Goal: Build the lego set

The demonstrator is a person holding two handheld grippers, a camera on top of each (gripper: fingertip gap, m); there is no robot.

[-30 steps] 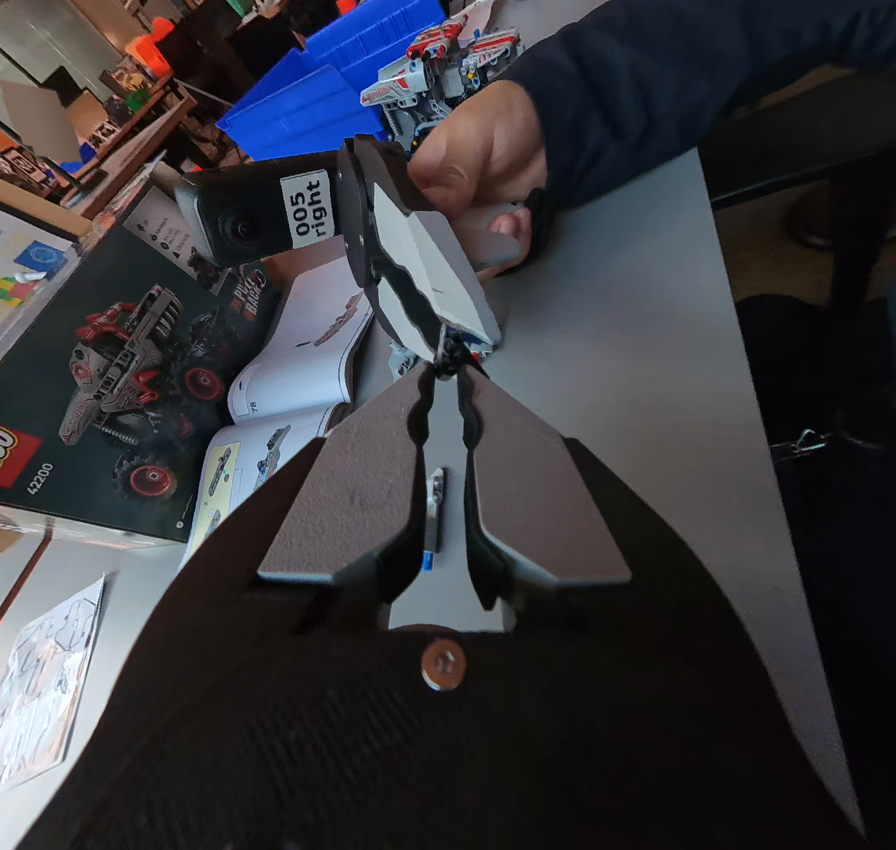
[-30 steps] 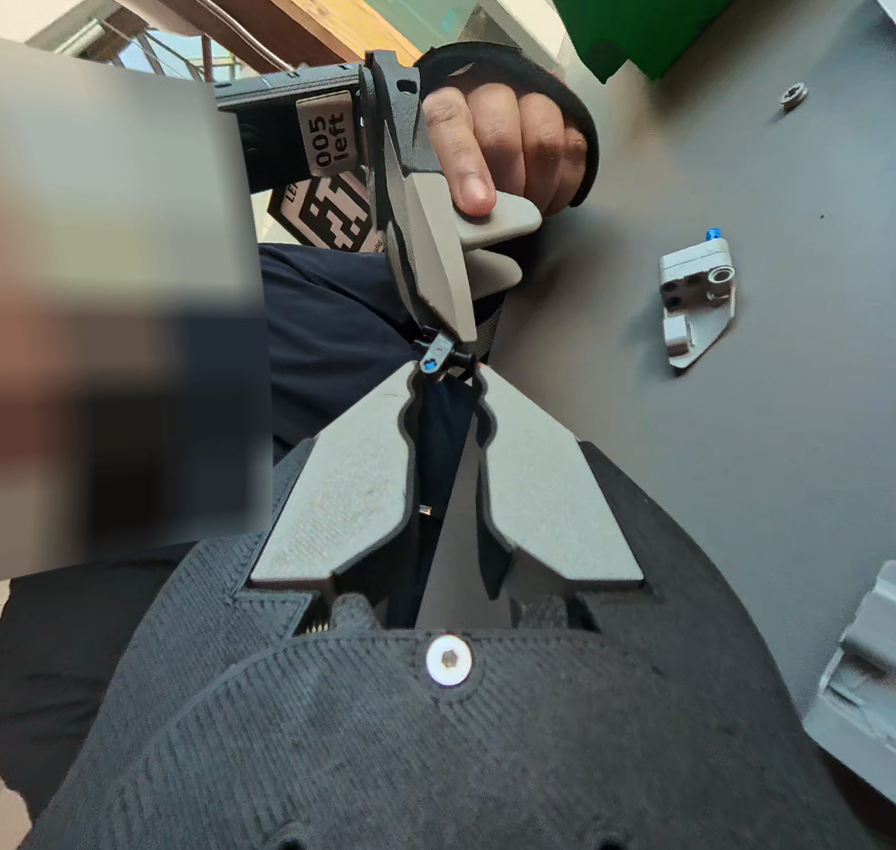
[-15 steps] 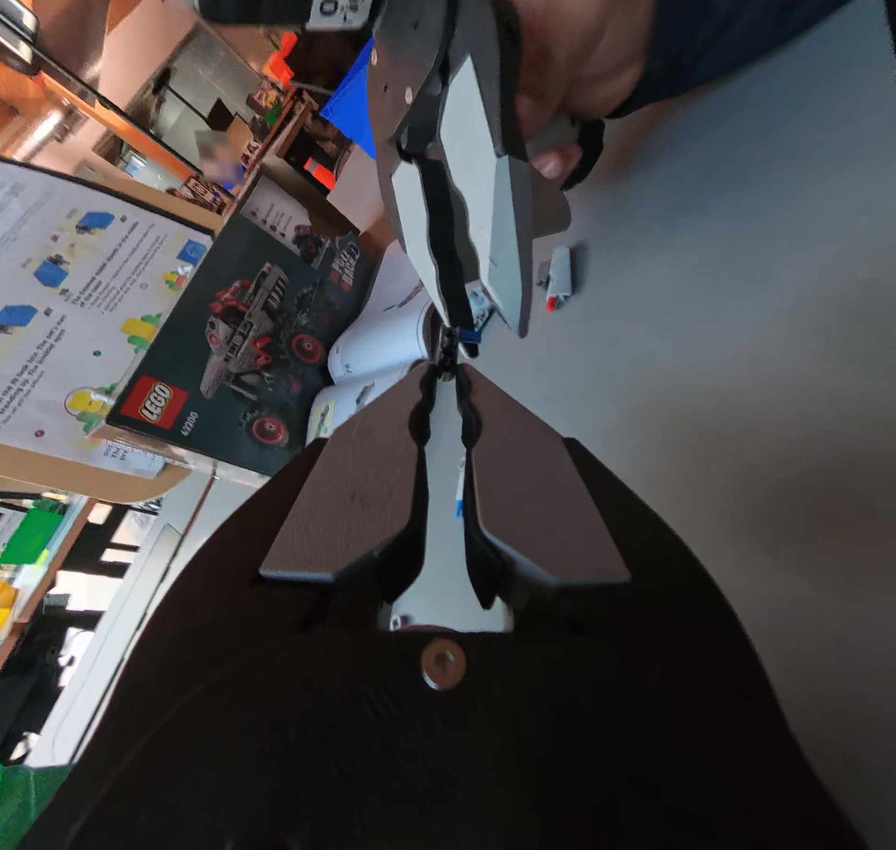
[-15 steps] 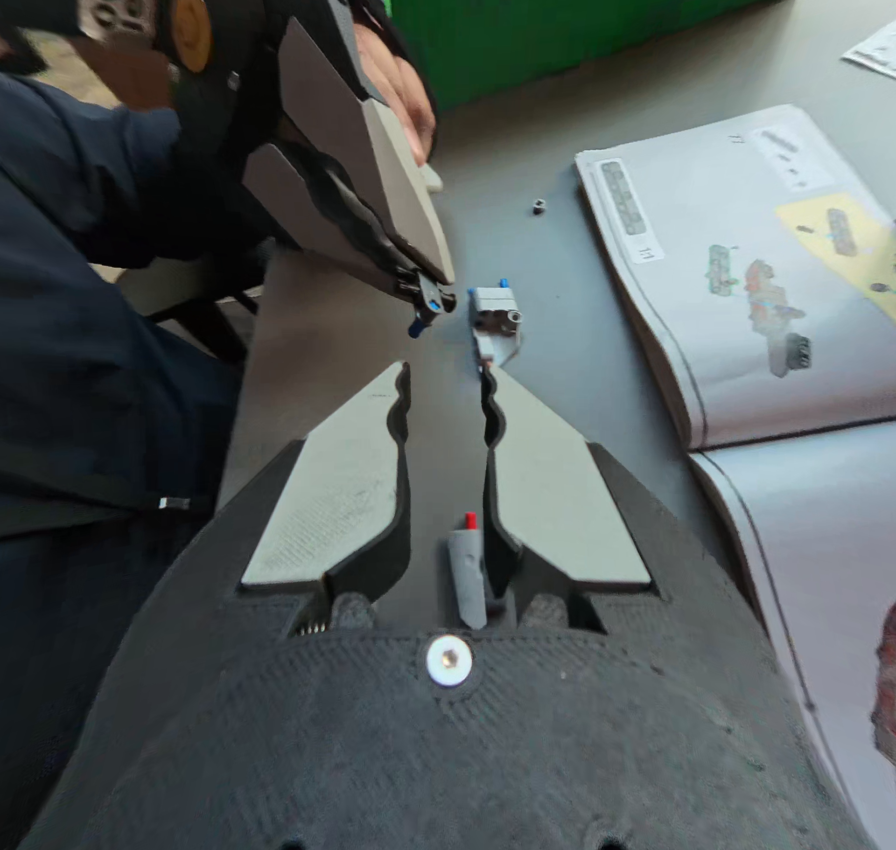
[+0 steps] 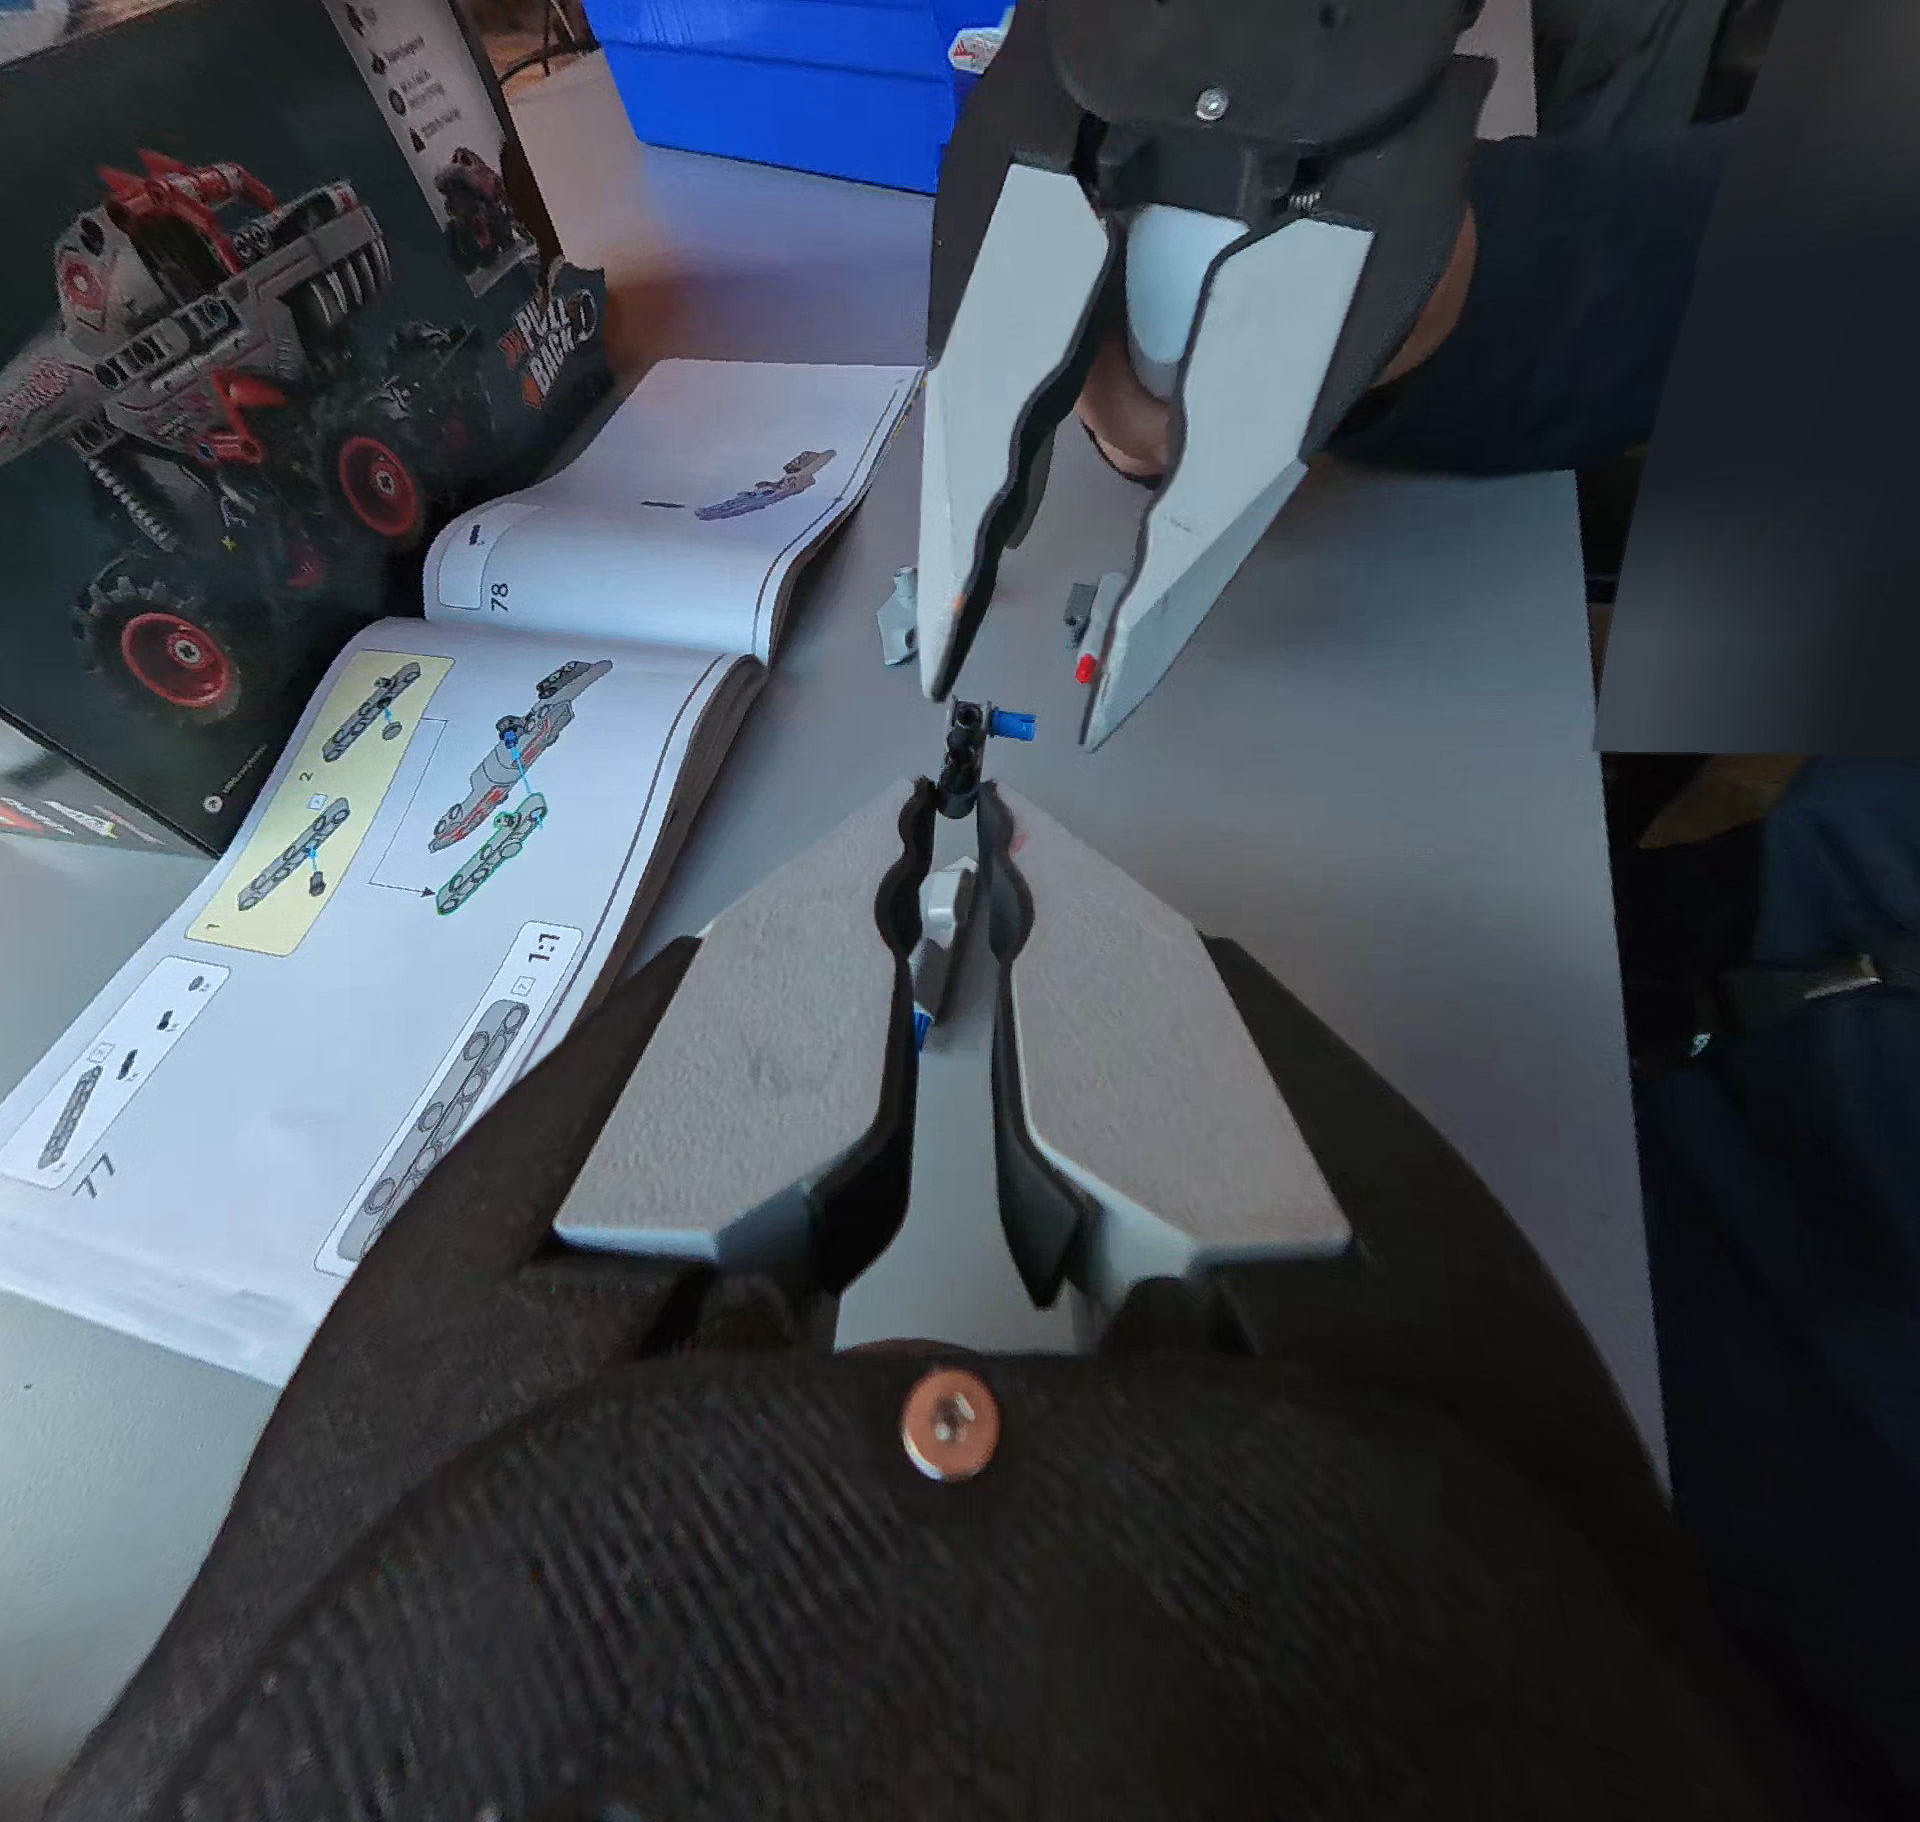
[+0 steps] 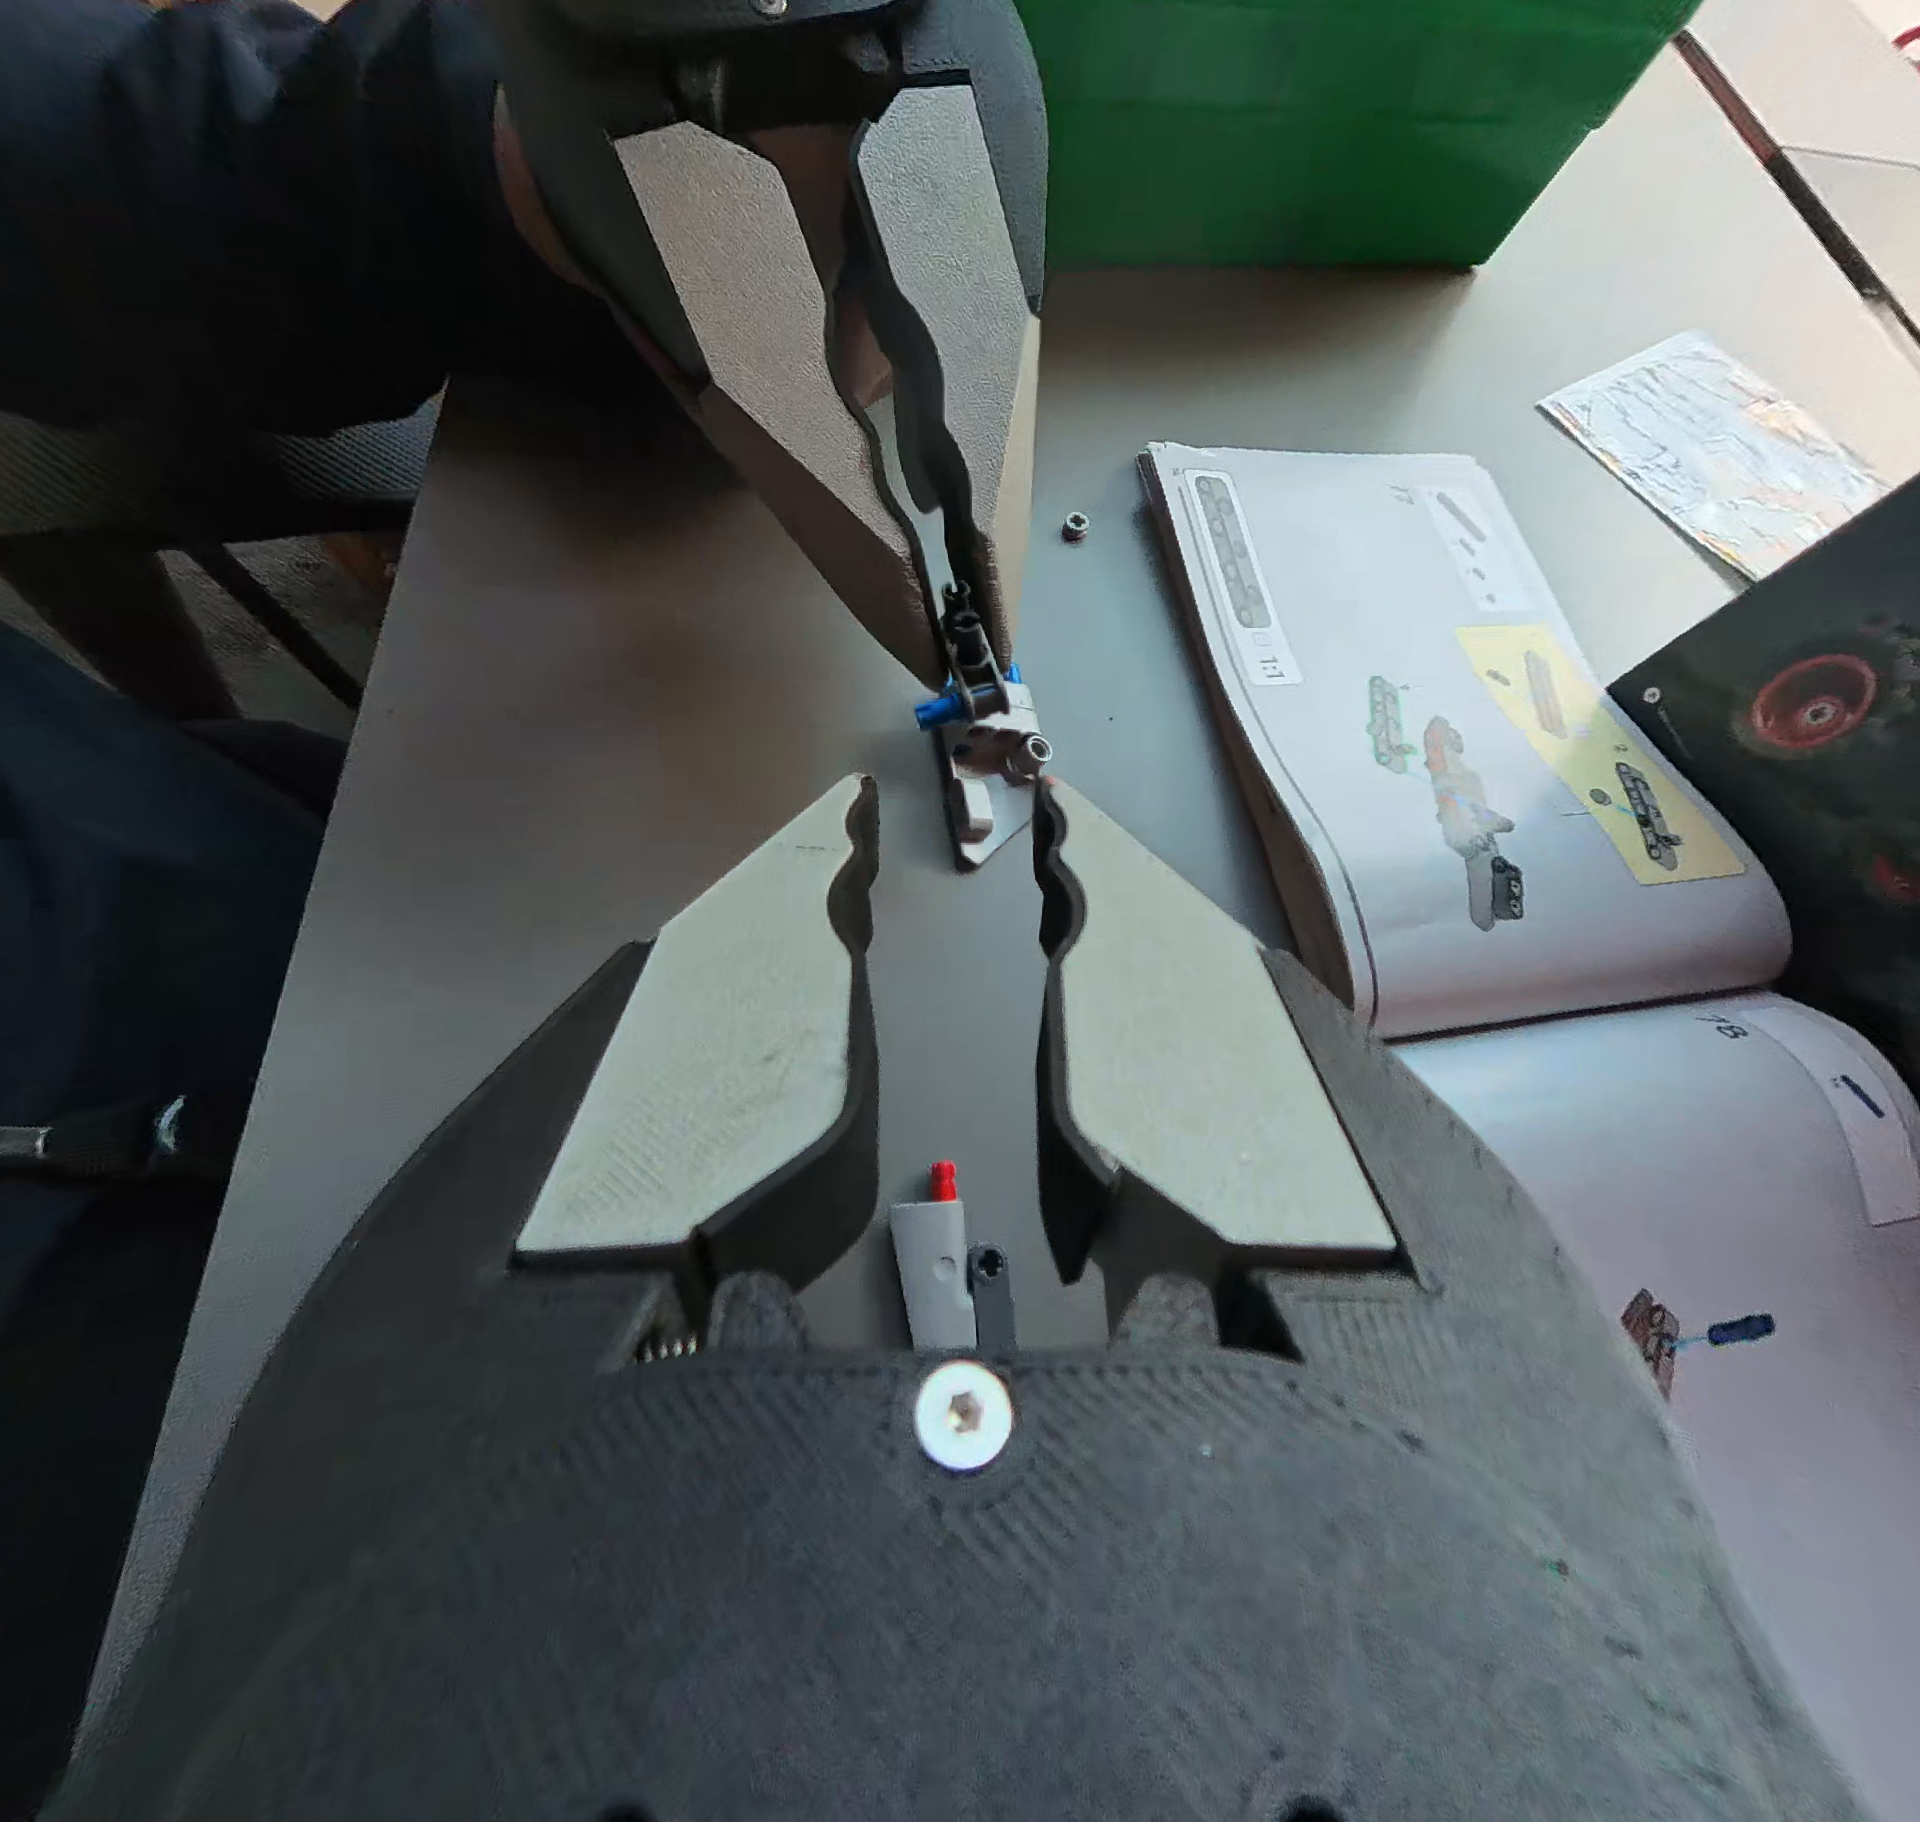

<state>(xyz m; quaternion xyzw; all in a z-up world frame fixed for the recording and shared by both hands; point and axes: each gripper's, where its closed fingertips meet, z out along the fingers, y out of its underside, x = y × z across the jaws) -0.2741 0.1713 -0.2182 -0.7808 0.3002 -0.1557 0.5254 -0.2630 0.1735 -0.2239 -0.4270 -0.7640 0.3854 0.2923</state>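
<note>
Assembly looks mid-way, at a small sub-step: the left claw (image 5: 948, 801) is clamped on a little black connector (image 5: 962, 752) with a blue pin (image 5: 1010, 725) through its far end, held up just above the grey worktop (image 5: 1351, 837). The right claw (image 6: 951, 796) faces it with fingers apart and nothing between them. Under the connector, in the right wrist view, lies a grey angled piece (image 6: 982, 806); a grey bar with a red tip (image 6: 933, 1263) lies nearer the right claw's base. Next, by my reckoning, the pin must be lined up with a hole in a grey piece and pushed in, which needs steady alignment. An open instruction booklet (image 5: 436, 837), the set's box (image 5: 208, 338), a blue bin (image 5: 779, 37) and a green bin (image 6: 1299, 89) ring the work area.
</note>
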